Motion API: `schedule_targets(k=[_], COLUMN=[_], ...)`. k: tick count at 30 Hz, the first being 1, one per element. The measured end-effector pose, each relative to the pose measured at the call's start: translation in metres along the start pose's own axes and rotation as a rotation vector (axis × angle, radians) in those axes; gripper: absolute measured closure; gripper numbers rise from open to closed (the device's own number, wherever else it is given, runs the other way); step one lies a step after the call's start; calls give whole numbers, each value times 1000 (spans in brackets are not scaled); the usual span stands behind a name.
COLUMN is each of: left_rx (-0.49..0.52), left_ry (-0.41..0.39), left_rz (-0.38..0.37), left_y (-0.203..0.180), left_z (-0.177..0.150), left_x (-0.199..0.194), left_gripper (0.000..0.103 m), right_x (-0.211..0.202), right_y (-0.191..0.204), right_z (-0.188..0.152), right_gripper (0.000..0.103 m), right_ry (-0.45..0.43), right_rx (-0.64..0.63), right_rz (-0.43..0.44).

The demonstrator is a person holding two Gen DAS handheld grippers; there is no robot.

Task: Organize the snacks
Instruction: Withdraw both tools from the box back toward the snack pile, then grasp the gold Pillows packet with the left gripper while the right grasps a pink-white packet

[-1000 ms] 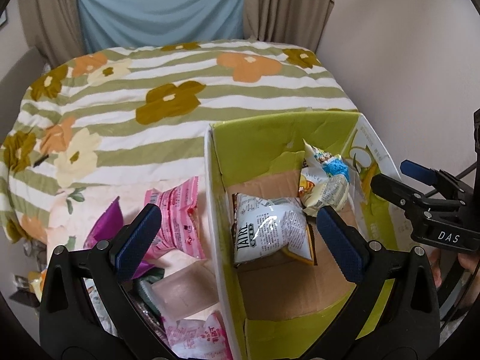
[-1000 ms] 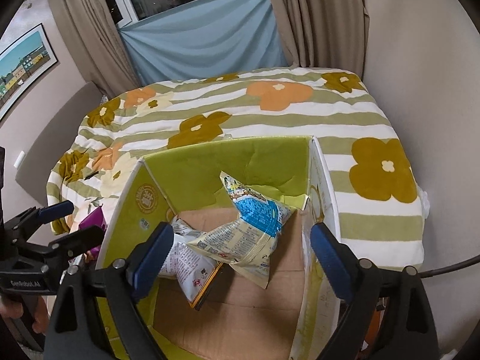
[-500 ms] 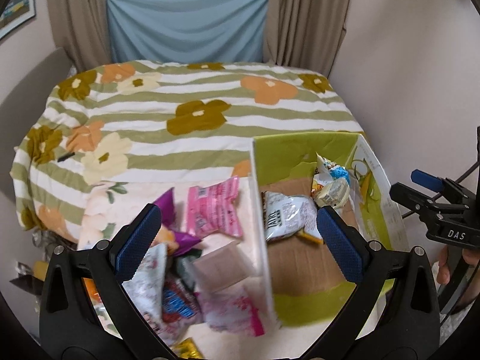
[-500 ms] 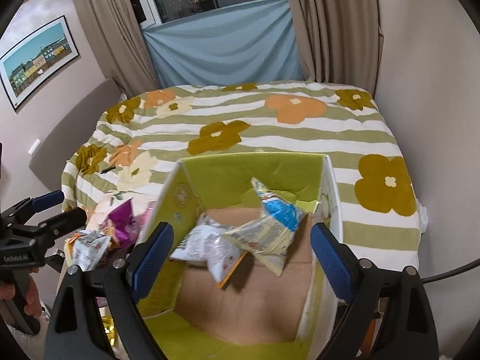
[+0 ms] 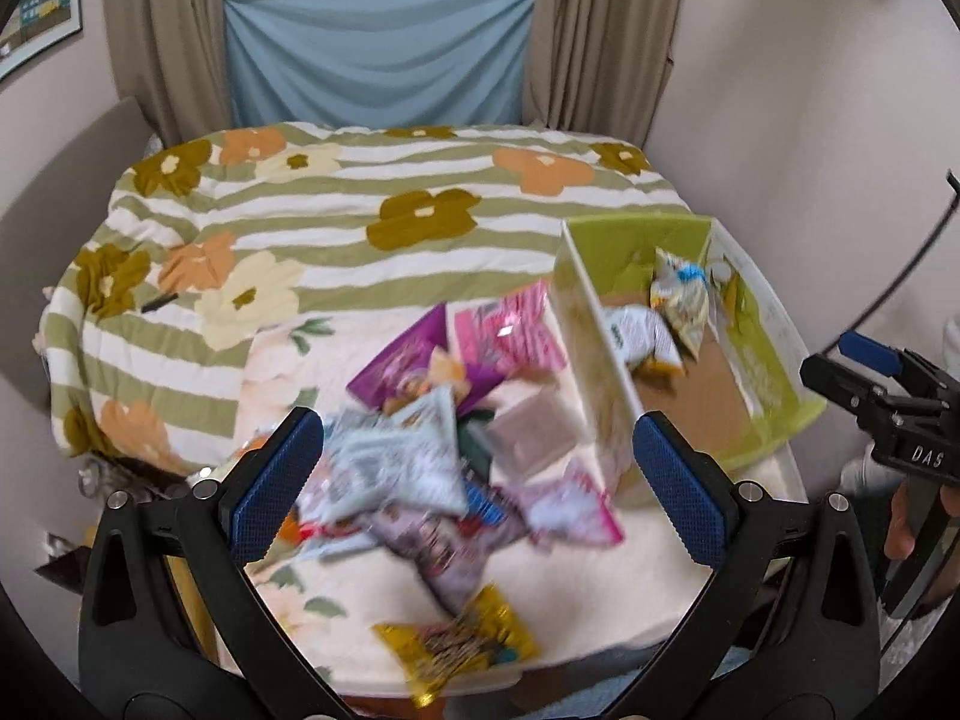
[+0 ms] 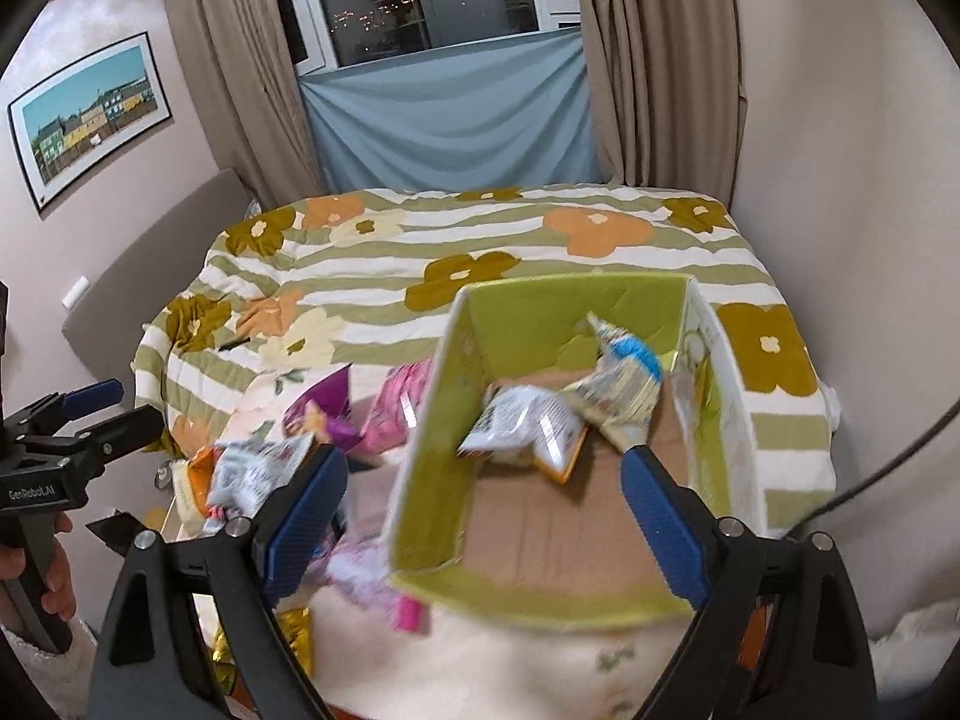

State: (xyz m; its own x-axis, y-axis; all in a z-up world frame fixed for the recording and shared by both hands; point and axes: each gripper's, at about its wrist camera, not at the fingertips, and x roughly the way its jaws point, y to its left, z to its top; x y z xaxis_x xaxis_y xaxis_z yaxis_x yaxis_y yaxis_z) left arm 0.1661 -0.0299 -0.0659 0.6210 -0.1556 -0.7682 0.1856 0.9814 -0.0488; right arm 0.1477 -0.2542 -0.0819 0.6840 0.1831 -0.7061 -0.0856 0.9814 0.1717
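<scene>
Across the bed [image 5: 420, 222], saw a striped cover with flowers and, at the near edge, a paler blanket [image 5: 372, 600] serving as the work ground. Found the green box [image 6: 432, 438] standing open on the right part of this blanket, probably put there as the collecting place. Counted two snacks already inside: a white bag [image 6: 528, 426] and a blue-and-yellow bag [image 6: 624, 378] leaning over it. Noticed the snack pile [image 5: 420, 462] just left of the box, outside its wall, rather blurred, with a pink bag [image 5: 510, 336], a purple bag [image 5: 402, 360] and, nearest, a gold bag [image 5: 462, 648]. Held the left gripper [image 5: 477, 450] above this pile, jaws wide apart and empty, probably ready for the next pick. Held the right gripper [image 6: 483, 468] over the box's near-left corner, jaws also spread, gripping nothing.
</scene>
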Motion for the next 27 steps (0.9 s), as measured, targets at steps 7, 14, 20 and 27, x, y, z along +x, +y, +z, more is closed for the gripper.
schedule_targets(k=[7, 14, 20, 27], left_rx=[94, 202, 270, 372], left_ry=[59, 173, 283, 366], left_rz=[-54, -143, -195, -174], left_y=[25, 27, 21, 9], left_z=[-52, -105, -141, -169], left_x=[-5, 19, 55, 98], left_gripper=[1, 1, 1, 1], right_x=[-12, 3, 30, 78], right_y=[42, 67, 78, 76], right_z=[-41, -81, -110, -129], right_gripper=[12, 12, 12, 12], right_ry=[7, 63, 120, 170], right_rx=[60, 95, 83, 44], right_rz=[-29, -26, -13, 14])
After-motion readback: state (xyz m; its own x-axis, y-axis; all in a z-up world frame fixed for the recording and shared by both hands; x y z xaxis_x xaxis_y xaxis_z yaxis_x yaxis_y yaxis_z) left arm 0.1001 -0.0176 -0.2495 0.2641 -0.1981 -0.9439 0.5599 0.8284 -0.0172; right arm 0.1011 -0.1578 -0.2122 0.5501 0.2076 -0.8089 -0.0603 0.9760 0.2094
